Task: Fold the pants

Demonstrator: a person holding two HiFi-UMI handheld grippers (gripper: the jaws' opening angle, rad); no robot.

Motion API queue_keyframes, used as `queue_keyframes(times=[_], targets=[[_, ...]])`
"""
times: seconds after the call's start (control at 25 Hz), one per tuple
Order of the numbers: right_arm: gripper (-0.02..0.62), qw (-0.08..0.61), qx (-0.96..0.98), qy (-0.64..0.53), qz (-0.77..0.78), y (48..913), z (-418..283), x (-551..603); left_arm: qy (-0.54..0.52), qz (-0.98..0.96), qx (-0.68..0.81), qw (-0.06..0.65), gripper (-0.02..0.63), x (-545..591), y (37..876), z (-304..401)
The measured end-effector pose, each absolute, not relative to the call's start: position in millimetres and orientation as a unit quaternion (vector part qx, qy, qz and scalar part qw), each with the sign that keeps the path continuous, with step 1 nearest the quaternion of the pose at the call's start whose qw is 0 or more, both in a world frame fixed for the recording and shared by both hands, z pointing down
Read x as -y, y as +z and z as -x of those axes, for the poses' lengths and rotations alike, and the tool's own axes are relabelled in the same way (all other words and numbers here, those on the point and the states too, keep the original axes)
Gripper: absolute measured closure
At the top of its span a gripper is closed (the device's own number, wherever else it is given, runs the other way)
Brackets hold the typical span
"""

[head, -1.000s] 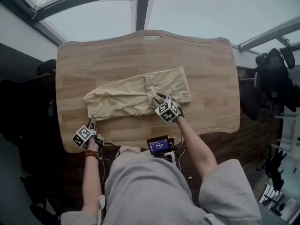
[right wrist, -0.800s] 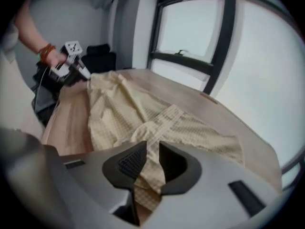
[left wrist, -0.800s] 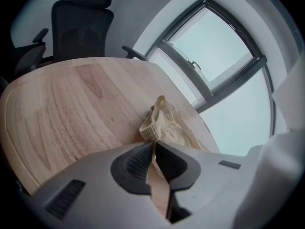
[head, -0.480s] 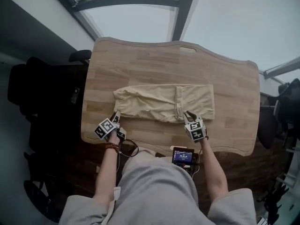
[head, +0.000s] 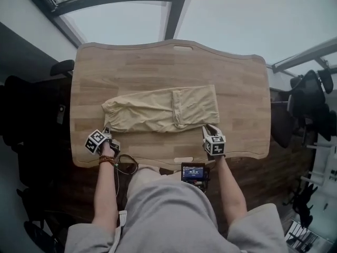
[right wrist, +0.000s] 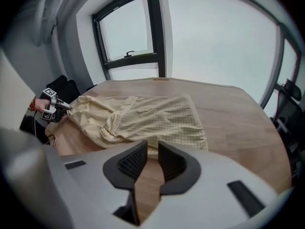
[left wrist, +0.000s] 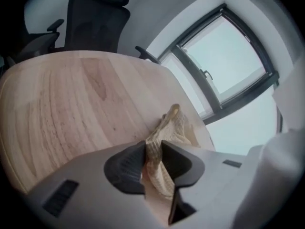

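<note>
Left gripper (left wrist: 153,150): jaws apart, having just been opening, with the pants' hem corner standing up between the pads; no firm pinch could be read.
Right gripper (right wrist: 151,150): jaws a narrow gap apart, having just been closing, with nothing between them and only bare wood showing through the gap.
Pants (head: 158,109): lay flat mid-table in a long band, the gathered leg end by the left gripper and the wider end just beyond the right gripper's tips.
Table (head: 242,83): wooden, bare apart from the pants.
Done, as judged: the legs looked already laid one on the other lengthwise.
Left, as judged: the crosswise folds, since the band was still at full length; both grippers waited at its near corners.
Hard to make out: how many layers lay under the top one, and what the ridge running across the band near its wider end was.
Cut off: the table's near edge, partly behind the person's body and a small screen (head: 193,171).
</note>
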State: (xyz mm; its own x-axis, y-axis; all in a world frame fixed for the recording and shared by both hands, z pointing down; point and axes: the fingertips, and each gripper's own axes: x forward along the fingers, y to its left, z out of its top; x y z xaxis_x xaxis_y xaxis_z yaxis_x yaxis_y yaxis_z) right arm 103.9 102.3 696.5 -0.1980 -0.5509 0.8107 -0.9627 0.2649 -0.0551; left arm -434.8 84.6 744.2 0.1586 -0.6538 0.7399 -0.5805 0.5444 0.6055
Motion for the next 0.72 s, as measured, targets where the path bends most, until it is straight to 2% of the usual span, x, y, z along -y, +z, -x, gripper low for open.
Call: queue_keyframes(times=[0.2,0.4,0.72], targets=[[0.524,0.389,0.724,0.238,-0.517,700.0,-120.3,-75.0,-0.057,-0.493,0.643,0.583,0.512,-83.2,730.0,435.6],[0.523,0.445,0.719,0.287,-0.451,745.8,-130.2,-92.6,-0.033,-0.495,0.651,0.575,0.512,-83.0,723.1,436.3],[0.525,0.377,0.738,0.313,-0.464,727.3,-155.9,-102.1,-0.014,-0.513,0.675,0.529,0.512,-59.6,683.0,420.2]])
